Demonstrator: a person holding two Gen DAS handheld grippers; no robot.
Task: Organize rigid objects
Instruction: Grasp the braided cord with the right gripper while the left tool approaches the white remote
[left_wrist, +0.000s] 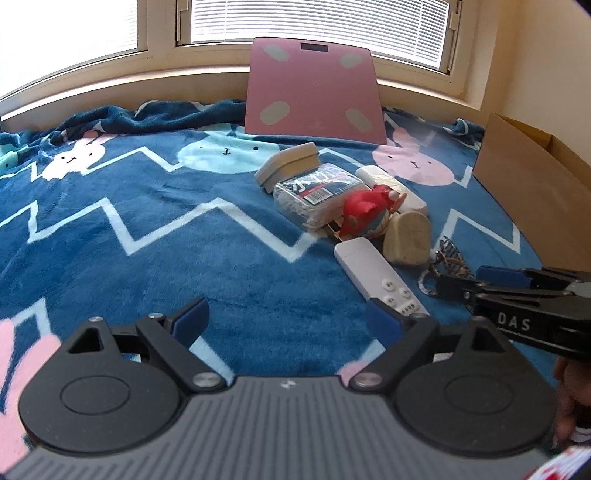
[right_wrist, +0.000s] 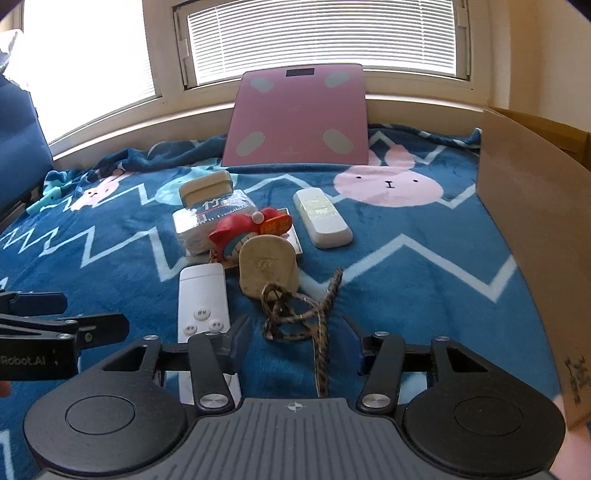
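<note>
Both sets of jaws stand wide apart and grip nothing. My left gripper (left_wrist: 286, 319) hovers over the blue bunny-print blanket (left_wrist: 129, 221), and the white remote control (left_wrist: 380, 282) lies at about 1 o'clock from it, its button end just beside my right-hand blue pad. My right gripper (right_wrist: 297, 341) has the braided cord (right_wrist: 306, 314) lying between its open fingers, running down under the tool body; I can't tell whether a pad touches it.

From the right wrist, the remote control (right_wrist: 203, 295) sits at 11 o'clock, partly under my left finger. Straight ahead at 12 o'clock is the beige plug (right_wrist: 267, 266), touching the cord's far loops. Beyond it come the red figurine (right_wrist: 236, 230), the clear plastic box (right_wrist: 212, 218) of swabs and a beige tin (right_wrist: 205, 186). A white case (right_wrist: 321, 216) lies at 1 o'clock, apart from the pile. A pink bathroom scale (right_wrist: 299, 118) leans against the sill at 12 o'clock, and a cardboard box (right_wrist: 535, 206) stands at 3 o'clock.
</note>
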